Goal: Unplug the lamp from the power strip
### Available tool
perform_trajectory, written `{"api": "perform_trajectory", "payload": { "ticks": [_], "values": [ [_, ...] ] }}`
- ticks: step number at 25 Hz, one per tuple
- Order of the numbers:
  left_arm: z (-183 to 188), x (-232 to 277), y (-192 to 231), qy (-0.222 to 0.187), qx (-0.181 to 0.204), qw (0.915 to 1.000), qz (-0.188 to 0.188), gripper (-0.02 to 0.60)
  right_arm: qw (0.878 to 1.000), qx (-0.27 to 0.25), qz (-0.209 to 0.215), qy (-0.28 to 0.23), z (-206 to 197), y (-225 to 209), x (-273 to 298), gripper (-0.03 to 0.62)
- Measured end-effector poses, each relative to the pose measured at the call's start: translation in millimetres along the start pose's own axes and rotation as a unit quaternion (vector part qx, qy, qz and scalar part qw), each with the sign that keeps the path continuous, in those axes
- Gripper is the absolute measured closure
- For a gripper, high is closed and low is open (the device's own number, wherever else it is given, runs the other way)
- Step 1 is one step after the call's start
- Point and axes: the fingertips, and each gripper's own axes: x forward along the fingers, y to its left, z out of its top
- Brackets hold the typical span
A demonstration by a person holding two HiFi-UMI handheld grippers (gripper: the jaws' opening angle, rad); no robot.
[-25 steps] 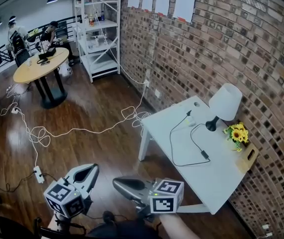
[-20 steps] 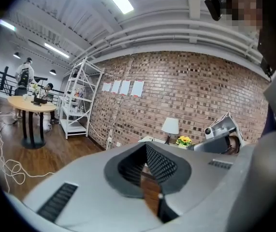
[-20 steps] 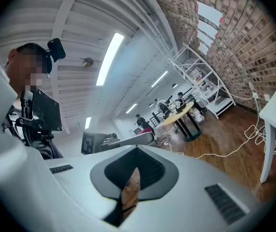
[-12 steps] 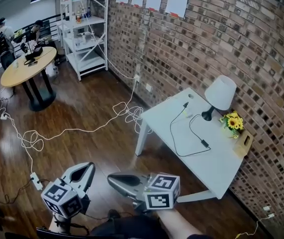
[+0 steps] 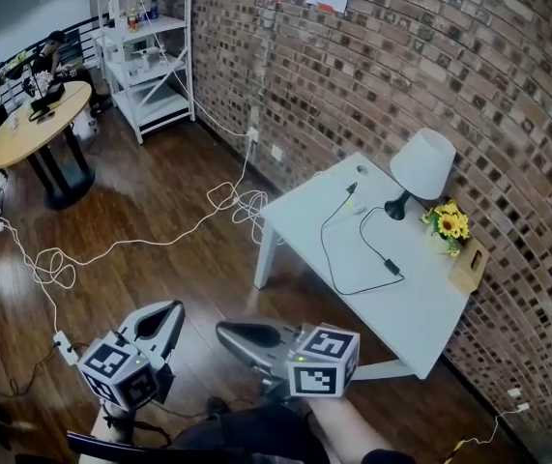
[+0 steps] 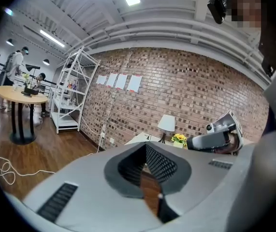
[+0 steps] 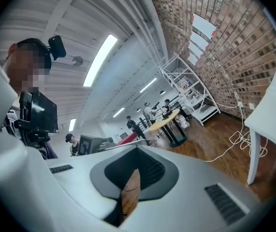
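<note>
The lamp (image 5: pixel 422 162), with a white shade and a black foot, stands at the far side of a pale table (image 5: pixel 421 327) by the brick wall. Its black cord (image 5: pixel 326 259) loops over the tabletop to a black plug (image 5: pixel 352 188) beside a small white block (image 5: pixel 358 207); it is too small to tell whether the plug is in. My left gripper (image 5: pixel 162 317) and right gripper (image 5: pixel 232 334) hover low over the wooden floor, well short of the table, both shut and holding nothing. The left gripper view shows the lamp (image 6: pixel 166 123) far off.
Sunflowers (image 5: pixel 447 222) and a wooden box (image 5: pixel 469 267) sit by the lamp. White cables (image 5: pixel 159 240) trail across the floor to a power strip (image 5: pixel 64 348). A white shelf rack (image 5: pixel 145 46) and a round table (image 5: pixel 34 129) with people stand at the back left.
In the head view the table and lamp have slid up and left and look a little nearer. Both grippers have stayed at the bottom of the view, still shut.
</note>
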Motion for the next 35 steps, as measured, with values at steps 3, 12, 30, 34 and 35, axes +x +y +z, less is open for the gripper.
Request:
{"api": "perform_trajectory", "payload": {
  "ticks": [3,12,30,34,35],
  "values": [
    [9.1,25.6,-10.2,0.007,0.007,0.9999,0.001,0.563,1.000,0.007,0.007,-0.005,11.9,-21.5,-8.7,0.608],
    [28.3,87.6,-24.1,0.011,0.018,0.9991,0.037,0.563,0.998,0.007,0.055,-0.004,48.9,-69.1,-29.5,0.608],
    [35.7,162.5,-61.7,0.040,0.026,0.9971,0.059,0.563,0.995,0.027,0.092,0.004,74.6,-125.8,-73.5,0.608],
    [35.5,171.5,-61.8,0.048,0.031,0.9970,0.051,0.563,0.996,0.026,0.087,-0.006,81.5,-131.9,-76.2,0.608],
    [37.0,174.0,-61.4,0.047,0.031,0.9972,0.050,0.563,0.996,0.026,0.084,-0.008,82.7,-133.7,-76.9,0.608]
  ]
}}
